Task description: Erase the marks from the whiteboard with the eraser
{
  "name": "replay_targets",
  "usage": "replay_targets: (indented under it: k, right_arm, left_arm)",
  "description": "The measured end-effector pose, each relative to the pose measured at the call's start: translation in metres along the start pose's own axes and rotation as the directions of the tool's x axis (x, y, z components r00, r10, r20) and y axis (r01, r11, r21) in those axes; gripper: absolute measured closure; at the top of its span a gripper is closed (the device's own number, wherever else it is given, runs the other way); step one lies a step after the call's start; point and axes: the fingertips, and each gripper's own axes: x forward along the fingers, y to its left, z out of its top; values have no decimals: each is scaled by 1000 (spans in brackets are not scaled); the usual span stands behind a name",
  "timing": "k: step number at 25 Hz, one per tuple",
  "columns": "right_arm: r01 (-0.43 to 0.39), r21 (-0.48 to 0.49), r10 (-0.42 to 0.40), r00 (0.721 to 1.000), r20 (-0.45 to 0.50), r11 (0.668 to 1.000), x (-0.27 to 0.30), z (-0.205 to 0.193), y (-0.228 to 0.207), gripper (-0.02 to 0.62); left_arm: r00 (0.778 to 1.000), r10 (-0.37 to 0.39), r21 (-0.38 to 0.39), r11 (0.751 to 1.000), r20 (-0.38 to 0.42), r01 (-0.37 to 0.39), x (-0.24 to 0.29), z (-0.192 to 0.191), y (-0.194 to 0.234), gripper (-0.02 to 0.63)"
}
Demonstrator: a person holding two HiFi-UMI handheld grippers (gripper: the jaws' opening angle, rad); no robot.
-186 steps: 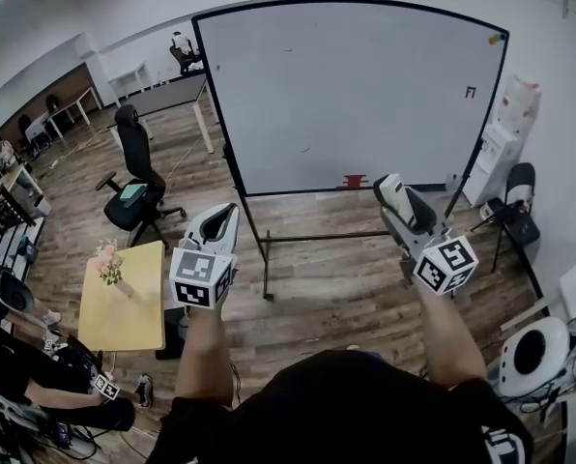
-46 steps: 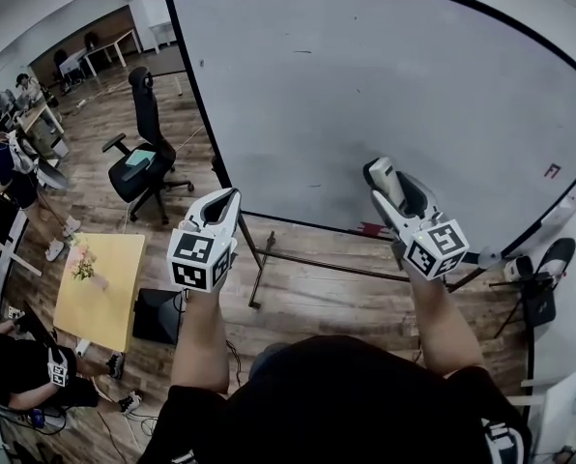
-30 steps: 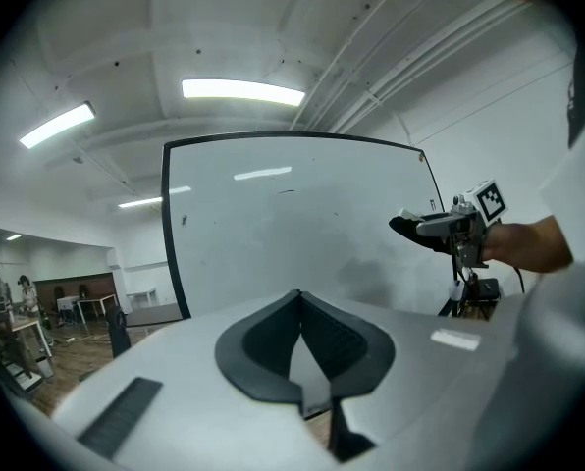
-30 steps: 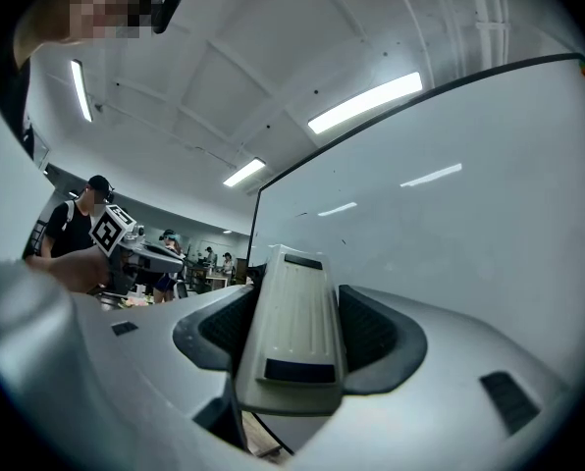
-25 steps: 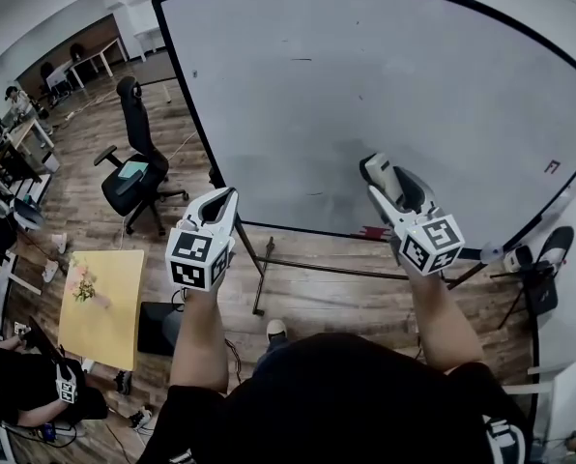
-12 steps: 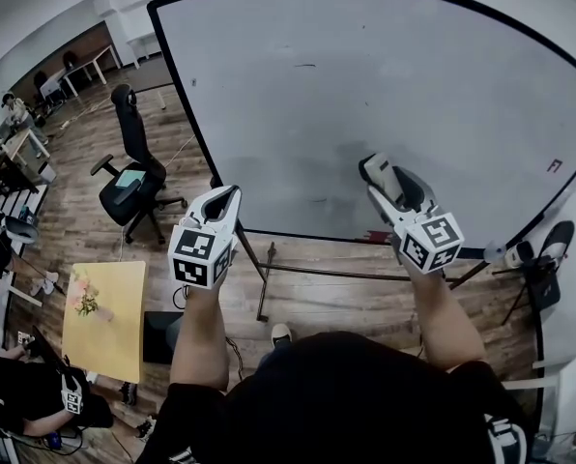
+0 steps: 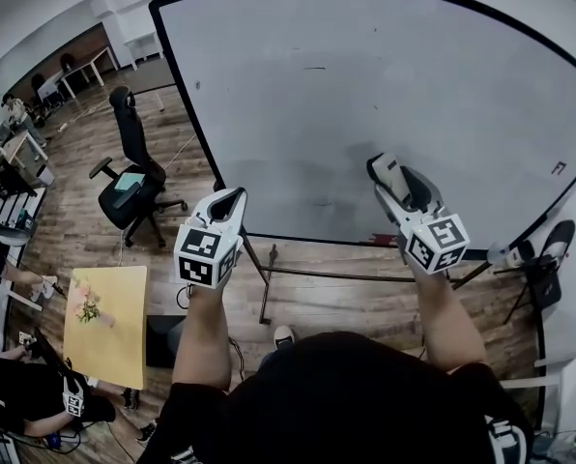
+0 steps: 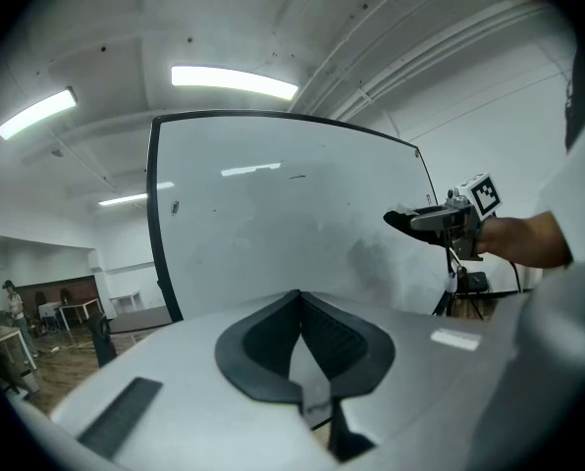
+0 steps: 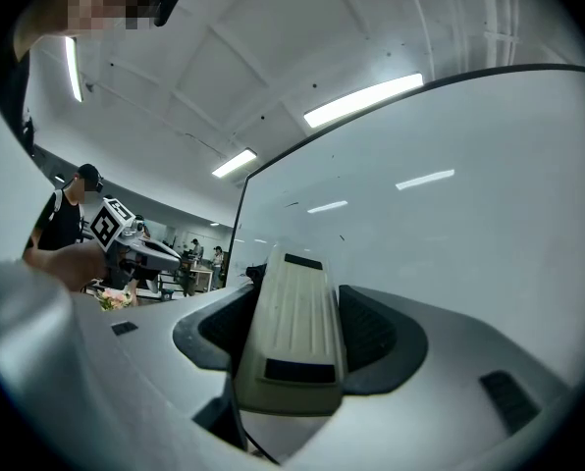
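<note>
Beige ribbed plastic eraser (image 9: 291, 327) is sitting pinched between the fingers of the right gripper (image 7: 396, 184), its long axis running along them toward the board. The left gripper (image 7: 228, 201) is hanging empty, fingers pressed together. Beyond, the big black-framed whiteboard (image 7: 414, 75) is showing a grey smudge (image 7: 341, 177) just left of the eraser's tip and a short dark dash (image 7: 314, 68) higher up; the right hand is lying nearer both.

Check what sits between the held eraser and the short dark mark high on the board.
Only whiteboard: bare white up to the dark mark, with a faint grey smudge beside the eraser. Head view shows it.
</note>
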Motion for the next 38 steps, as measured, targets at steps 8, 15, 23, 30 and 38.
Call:
replay_targets:
  k: [8,15,23,30,38]
  right_arm:
    - [17,-23,-17,1000,-2,1000,9,1,-1,337]
    - [28,-7,-28,1000,2,1000,14,2,-5,337]
    - [42,-23,-42,999,6,999,17,5,-5,337]
    - [45,-50,-46,999,0,998,22,7,-6,337]
    - [58,-101,-57,998,13,993,33,21,-14,337]
  left_arm:
    - [1000,-6,1,1000,13,6,8,0,10,595]
    - [1000,-10,5,1000,29,10,17,2,16,595]
    - [999,-20,5,1000,29,20,23,3,20,595]
    - [999,-27,6,1000,28,27,26,1,22,595]
    - [999,-35,4,999,32,34,33,1,27,595]
